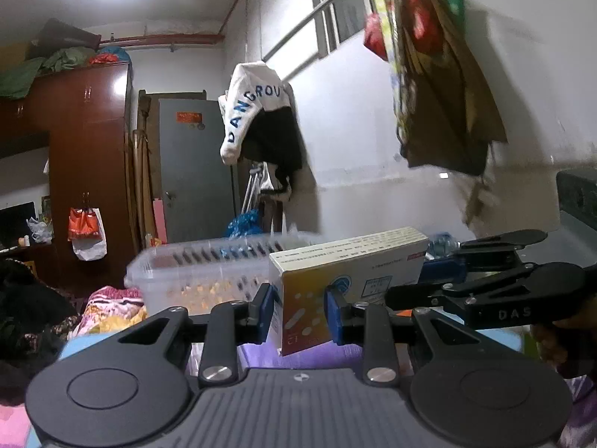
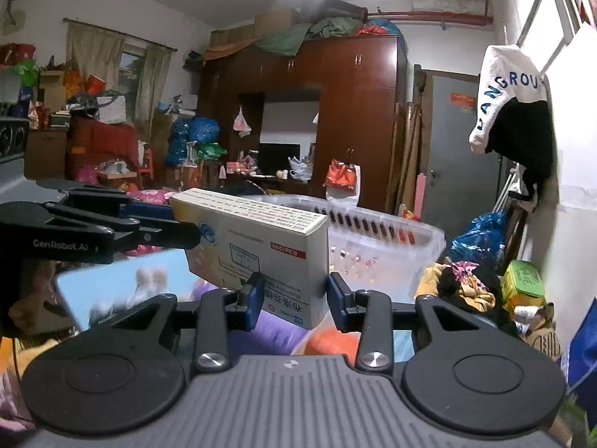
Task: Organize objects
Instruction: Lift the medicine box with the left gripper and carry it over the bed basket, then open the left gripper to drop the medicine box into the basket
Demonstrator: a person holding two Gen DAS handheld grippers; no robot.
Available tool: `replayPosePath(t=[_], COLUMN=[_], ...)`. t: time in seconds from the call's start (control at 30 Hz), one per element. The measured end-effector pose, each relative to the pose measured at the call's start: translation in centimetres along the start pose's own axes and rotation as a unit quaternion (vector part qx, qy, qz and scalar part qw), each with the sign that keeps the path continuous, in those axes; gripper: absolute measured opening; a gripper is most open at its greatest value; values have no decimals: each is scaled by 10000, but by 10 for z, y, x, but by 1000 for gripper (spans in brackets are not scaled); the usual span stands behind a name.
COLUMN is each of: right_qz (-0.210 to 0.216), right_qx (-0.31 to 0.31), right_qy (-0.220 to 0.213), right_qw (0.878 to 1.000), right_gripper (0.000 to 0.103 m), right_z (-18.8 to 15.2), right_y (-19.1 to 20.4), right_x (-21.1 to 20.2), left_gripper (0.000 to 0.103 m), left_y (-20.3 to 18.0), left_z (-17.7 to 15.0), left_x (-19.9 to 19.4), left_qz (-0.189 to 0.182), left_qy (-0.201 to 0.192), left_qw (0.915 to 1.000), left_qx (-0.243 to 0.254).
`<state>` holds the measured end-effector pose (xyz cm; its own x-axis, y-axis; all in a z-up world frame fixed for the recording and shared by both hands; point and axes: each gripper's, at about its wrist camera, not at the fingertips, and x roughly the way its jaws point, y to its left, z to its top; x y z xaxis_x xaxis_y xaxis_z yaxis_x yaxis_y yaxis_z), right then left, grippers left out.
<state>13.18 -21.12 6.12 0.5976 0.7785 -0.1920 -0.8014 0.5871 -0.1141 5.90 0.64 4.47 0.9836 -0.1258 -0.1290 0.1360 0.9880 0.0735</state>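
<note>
Both my left tongs (image 1: 302, 310) and right tongs (image 2: 294, 298) pinch one medicine box (image 1: 347, 272); the basket (image 1: 209, 272) at eleven o'clock awaits it.

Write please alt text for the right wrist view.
Both tools grip one medicine box: the right tool at its near end, the left tool from the left. Behind it stands a clear plastic basket in a cluttered room.

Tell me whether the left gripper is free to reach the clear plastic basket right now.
Probably not: the left gripper is shut on a medicine box, which the right gripper also clamps. The basket sits just behind it.
</note>
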Motion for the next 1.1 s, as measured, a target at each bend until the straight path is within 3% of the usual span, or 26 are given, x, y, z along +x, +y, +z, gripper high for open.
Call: replayPosePath(t=[0.23,0.43,0.73,1.1], right_qz=[-190,-279,-414,-491], right_qx=[-241,-152,44,-242], right_qy=[-107,343,1398,1971], right_qw=[9995,9989,9893,9789], right_gripper=[41,41,41,41], right_z=[43,52,18,15], right_y=[-11,-32,-57,-50], right_x=[13,65,160,184], left_gripper=[34,34,34,34], left_y=[7,26,68,94], left_z=[58,86,70,47], left_x=[16,65,159,189], left_qz=[139,297,292,514], left_qy=[-260,67,1026,1633], left_qw=[9994,9993,9943,9852], left_qx=[153,205,85,-33])
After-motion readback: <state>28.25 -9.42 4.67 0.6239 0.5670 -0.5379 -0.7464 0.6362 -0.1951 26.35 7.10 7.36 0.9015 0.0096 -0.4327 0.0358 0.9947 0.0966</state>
